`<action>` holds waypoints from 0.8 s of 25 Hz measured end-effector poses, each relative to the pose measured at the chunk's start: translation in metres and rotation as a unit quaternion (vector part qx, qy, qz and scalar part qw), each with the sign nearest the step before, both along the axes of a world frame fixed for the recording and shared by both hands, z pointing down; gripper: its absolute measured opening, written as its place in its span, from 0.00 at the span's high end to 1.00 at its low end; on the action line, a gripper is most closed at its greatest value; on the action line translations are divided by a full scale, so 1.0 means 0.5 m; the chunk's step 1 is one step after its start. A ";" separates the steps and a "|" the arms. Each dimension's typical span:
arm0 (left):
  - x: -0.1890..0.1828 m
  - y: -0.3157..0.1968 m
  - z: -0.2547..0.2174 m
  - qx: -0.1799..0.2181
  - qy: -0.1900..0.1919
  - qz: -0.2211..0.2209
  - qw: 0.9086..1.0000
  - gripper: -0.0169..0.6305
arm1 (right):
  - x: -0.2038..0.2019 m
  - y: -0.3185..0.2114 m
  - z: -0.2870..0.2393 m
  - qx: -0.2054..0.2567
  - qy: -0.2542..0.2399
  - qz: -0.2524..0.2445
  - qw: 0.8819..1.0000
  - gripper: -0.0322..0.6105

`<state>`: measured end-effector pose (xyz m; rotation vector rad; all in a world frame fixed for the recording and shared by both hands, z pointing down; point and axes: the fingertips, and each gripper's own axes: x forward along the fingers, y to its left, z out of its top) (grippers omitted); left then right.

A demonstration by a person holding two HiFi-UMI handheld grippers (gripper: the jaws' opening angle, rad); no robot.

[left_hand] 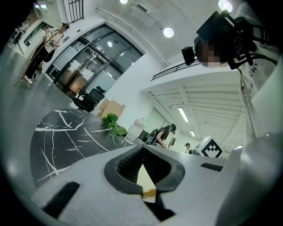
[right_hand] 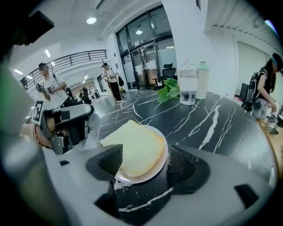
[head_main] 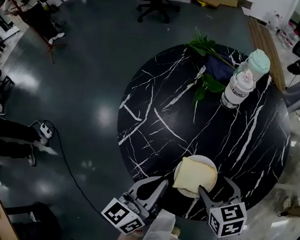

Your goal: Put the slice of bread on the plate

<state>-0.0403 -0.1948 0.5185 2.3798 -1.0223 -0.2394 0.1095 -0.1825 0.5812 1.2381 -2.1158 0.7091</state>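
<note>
Black marble with white veins covers the round desk (head_main: 155, 117), which stands on a dark glossy floor. People stand far off to the left.

At the near left edge, the left claw (head_main: 157, 184) is held level and aimed across the desk. It stays off the food, probably parked there so that it does not get in the way.

Just to its right, the pale square slice of bread (head_main: 195, 174) lies flat on the small round white plate (head_main: 186, 192). One corner of the slice overhangs the plate's left rim. With the bread already resting there, the task looks as good as done.

Further right, the right claw (head_main: 213, 184) tilts down over the near side of the plate, which suggests it is letting go.

At the far right of the desk, a clear plastic bottle (head_main: 236, 89) and a green leafy sprig (head_main: 203, 82) stand well apart from all this.

The left claw's tips are pressed together. A pale sliver with a brownish edge shows in the slot behind them, but what it is cannot be told.

The right claw is spread wide, with one pad on each side of the plate and bread. The left pad sits at the edge of the slice, but neither pad appears to press on it.
</note>
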 end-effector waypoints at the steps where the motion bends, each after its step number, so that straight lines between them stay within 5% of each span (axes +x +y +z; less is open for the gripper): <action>1: 0.000 0.001 -0.001 0.001 -0.001 0.000 1.000 0.96 | 0.002 0.000 -0.004 0.005 -0.003 0.002 1.000 0.49; 17: 0.018 0.080 -0.066 0.029 0.001 -0.002 1.000 0.96 | -0.029 0.068 -0.138 0.097 -0.082 -0.037 0.991 0.49; 19: 0.020 0.104 -0.073 0.031 -0.001 -0.003 1.000 0.96 | -0.043 0.094 -0.149 0.101 -0.086 -0.059 0.989 0.57; 20: 0.021 0.117 -0.075 0.031 -0.002 -0.004 0.999 0.96 | -0.052 0.109 -0.154 0.102 -0.089 -0.073 0.988 0.71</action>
